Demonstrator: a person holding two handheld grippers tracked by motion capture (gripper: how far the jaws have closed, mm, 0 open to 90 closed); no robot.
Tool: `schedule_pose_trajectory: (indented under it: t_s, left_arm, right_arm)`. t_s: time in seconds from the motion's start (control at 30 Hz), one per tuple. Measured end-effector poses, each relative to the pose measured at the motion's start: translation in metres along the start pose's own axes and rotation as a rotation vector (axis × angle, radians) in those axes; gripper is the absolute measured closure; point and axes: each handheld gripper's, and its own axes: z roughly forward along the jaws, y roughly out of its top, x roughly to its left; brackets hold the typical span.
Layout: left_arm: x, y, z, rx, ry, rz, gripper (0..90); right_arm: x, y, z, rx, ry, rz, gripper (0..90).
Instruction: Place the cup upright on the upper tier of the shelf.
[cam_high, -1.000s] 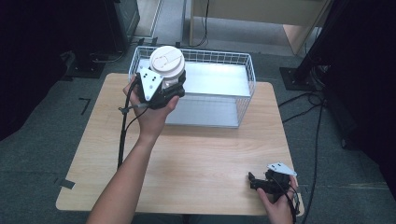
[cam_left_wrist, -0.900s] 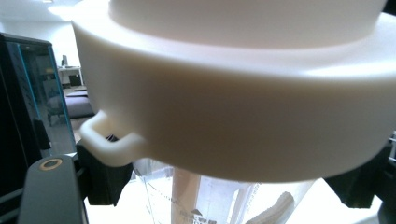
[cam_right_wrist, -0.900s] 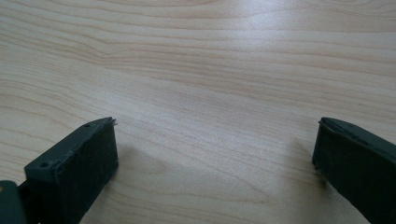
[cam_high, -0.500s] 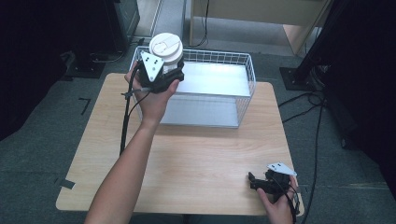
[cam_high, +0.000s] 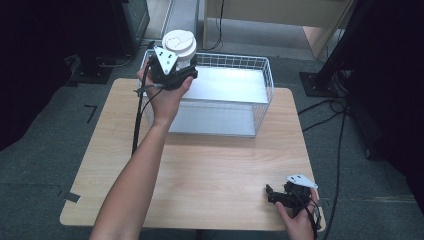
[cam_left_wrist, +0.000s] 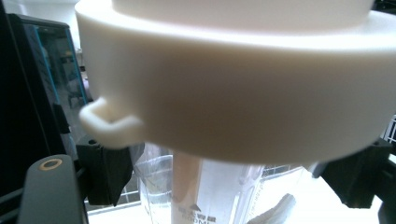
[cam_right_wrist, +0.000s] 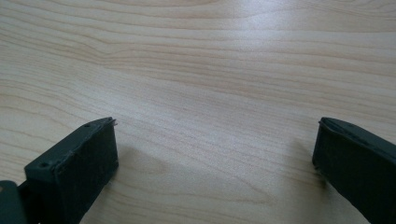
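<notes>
Left gripper (cam_high: 176, 75) pinching clear cup (cam_left_wrist: 210, 196) — wide cream lid (cam_high: 180, 44), small tab; right gripper (cam_high: 280, 196) jaws spread.

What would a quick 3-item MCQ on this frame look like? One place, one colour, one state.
1. Where is the lidded cup?
A. over the far left corner of the wire basket
B. flat on the table by the right hand
C. on the floor

2. What colour is the cup's lid?
A. red
B. off-white
C. green

3. How do the right gripper jaws stand?
A. shut on the cup
B. shut on a cloth
C. open, nothing between them

Key:
1 A, the high view shows the left gripper holding it above the wire basket corner.
2 B, the lid is creamy white in the left gripper view.
3 C, bare table wood shows between the jaws.
</notes>
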Motion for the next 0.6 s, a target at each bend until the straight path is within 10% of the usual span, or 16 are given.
schedule_pose_trajectory:
  t_s: [0.6]
  left_arm:
    - [0.02,0.001,0.017,0.146,0.002,-0.091,0.8]
  right_arm:
    - [0.0,0.0,0.0,-0.001,0.0,0.001,0.0]
